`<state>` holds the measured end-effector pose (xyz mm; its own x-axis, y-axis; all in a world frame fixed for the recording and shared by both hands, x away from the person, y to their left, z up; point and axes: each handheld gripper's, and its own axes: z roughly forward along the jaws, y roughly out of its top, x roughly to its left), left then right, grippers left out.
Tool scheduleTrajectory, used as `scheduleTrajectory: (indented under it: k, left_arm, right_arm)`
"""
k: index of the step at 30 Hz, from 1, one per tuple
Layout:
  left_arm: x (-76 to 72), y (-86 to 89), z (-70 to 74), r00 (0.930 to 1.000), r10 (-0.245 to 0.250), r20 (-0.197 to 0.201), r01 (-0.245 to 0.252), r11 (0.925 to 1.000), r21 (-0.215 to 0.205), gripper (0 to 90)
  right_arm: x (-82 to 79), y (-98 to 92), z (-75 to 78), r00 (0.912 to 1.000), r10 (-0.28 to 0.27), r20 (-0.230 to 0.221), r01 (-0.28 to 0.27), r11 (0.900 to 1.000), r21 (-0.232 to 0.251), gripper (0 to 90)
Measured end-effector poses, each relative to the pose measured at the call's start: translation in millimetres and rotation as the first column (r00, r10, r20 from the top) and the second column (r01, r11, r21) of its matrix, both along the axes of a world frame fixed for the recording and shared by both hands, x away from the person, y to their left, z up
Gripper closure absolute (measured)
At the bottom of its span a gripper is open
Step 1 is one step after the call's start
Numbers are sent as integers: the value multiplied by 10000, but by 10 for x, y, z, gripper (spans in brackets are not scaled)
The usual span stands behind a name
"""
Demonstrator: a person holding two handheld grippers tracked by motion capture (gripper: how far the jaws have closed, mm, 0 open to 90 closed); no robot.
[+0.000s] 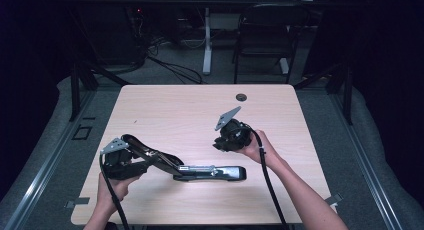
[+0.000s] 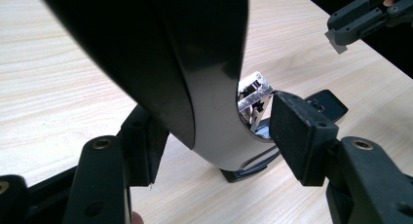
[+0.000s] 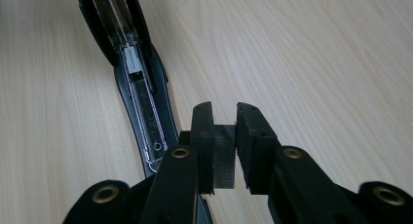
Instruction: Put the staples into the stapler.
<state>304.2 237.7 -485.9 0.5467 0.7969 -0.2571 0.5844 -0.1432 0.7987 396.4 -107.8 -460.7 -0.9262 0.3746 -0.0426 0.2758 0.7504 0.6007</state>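
So the stapler [image 1: 210, 172] is lying near the front edge of the table [image 1: 175, 110], a bit left of the middle, with its long axis running pretty much parallel to that edge. It's swung open: the base stays flat on the wood with its far end pointing toward the right edge, and the top arm [image 1: 150, 152] tilts up and back toward the front left corner. The left gripper [image 1: 131, 162] is clamped on that raised arm, one jaw on each side of the glossy black cover, as the left gripper view shows up close [image 2: 195, 63]. In the right gripper view you can look straight down the open staple channel [image 3: 143, 102], which runs away from the camera. The right gripper [image 3: 225, 136] hangs above the table just beyond the stapler's right end, jaws pinched on a small grey strip of staples [image 3: 224, 156], not touching the stapler
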Motion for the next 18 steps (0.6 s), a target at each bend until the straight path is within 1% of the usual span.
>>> scheduleTrajectory:
  k: [1, 2, 4, 6, 9, 10, 18]
  left_arm:
    - [0, 0, -1, 10000, -2, 5, 2, 10000, -8, 406]
    - [-1, 0, -1, 10000, -3, 9, 3, 10000, 0, 406]
    - [-1, 0, 0, 10000, -13, 13, 13, 10000, 11, 406]
    - [-1, 0, 0, 10000, -19, 14, 19, 10000, 13, 406]
    - [-1, 0, 0, 10000, -26, 15, 26, 10000, 15, 406]
    - [-1, -1, -1, 10000, -24, 20, 24, 10000, 14, 406]
    - [-2, 0, -2, 10000, -50, 37, 50, 10000, 35, 406]
  right_arm:
    - [1, 10, -1, 10000, 31, -46, -31, 10000, -51, 785]
    - [-3, 27, -17, 10000, -12, -34, 12, 9999, 106, 785]
    - [3, 41, -17, 9999, 88, -64, -88, 10000, 11, 785]
    - [3, 55, -26, 9999, 81, -75, -80, 9999, 114, 786]
    - [13, 67, -21, 9998, 156, -97, -155, 9999, 55, 785]
    - [11, 75, -26, 9999, 116, -110, -114, 9998, 141, 785]
    - [18, 130, -41, 9995, 274, -169, -269, 9992, 282, 785]
